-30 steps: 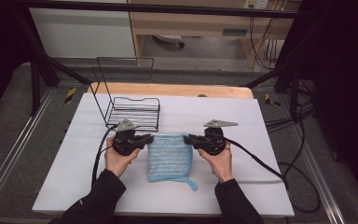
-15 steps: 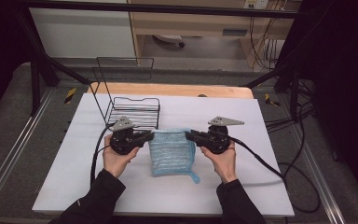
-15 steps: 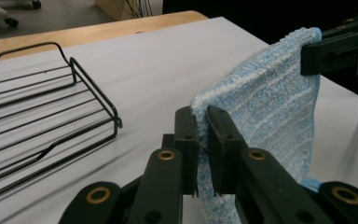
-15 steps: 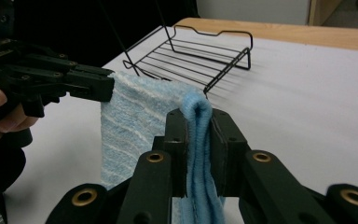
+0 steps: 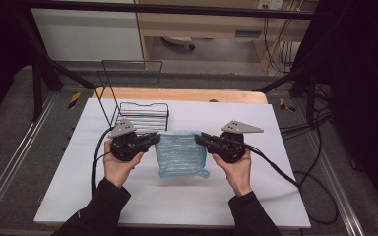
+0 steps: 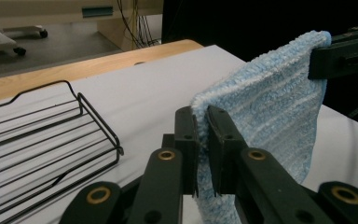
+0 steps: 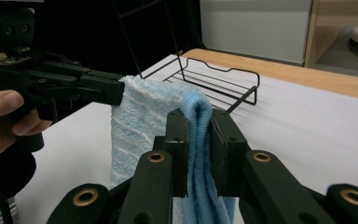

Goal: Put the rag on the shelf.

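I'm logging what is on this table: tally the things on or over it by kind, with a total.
Blue towel: 1, held up at its top corners.
Black wire rack: 1, on the white table.
Hand-held grippers: 2, the left gripper and the right gripper, each shut on a towel corner.
Total: 4

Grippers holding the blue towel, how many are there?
2: the left gripper pinches the blue towel at its upper left corner, the right gripper at its upper right corner.
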Action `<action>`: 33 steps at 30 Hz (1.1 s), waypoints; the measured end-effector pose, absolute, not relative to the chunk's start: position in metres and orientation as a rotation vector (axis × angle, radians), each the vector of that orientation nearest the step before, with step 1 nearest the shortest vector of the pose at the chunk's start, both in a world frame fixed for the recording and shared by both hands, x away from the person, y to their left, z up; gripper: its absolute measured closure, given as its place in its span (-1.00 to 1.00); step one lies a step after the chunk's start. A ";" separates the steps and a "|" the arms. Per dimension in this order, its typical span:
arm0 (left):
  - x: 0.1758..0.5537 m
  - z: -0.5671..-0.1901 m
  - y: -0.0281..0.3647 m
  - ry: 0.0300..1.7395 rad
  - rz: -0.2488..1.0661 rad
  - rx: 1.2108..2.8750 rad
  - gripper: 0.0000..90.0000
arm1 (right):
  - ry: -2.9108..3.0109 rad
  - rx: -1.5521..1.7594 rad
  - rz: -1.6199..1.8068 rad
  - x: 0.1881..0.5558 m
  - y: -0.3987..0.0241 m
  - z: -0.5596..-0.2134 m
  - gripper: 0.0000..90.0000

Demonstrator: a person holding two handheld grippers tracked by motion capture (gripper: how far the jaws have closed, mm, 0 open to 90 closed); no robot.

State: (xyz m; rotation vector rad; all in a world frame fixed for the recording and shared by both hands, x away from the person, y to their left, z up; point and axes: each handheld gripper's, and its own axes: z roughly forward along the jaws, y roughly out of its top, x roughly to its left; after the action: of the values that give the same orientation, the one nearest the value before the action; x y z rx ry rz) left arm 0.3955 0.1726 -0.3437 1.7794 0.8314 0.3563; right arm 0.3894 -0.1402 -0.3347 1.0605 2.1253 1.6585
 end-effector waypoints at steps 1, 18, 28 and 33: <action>0.395 -0.342 0.173 0.828 0.361 1.775 0.84 | 2.119 1.057 1.659 0.388 -0.140 -0.333 0.76; 0.384 -0.320 0.179 0.791 0.427 1.710 0.85 | 2.041 0.954 1.707 0.374 -0.134 -0.312 0.76; 0.379 -0.307 0.190 0.781 0.459 1.657 0.85 | 1.994 0.907 1.739 0.370 -0.123 -0.298 0.77; 0.378 -0.302 0.195 0.780 0.474 1.630 0.85 | 1.969 0.875 1.738 0.368 -0.116 -0.292 0.77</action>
State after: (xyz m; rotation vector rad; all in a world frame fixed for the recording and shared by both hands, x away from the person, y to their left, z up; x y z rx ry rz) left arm 0.3784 0.1953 -0.3016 1.6303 0.7800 0.4736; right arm 0.3683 -0.1157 -0.2923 0.8752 1.9691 1.7380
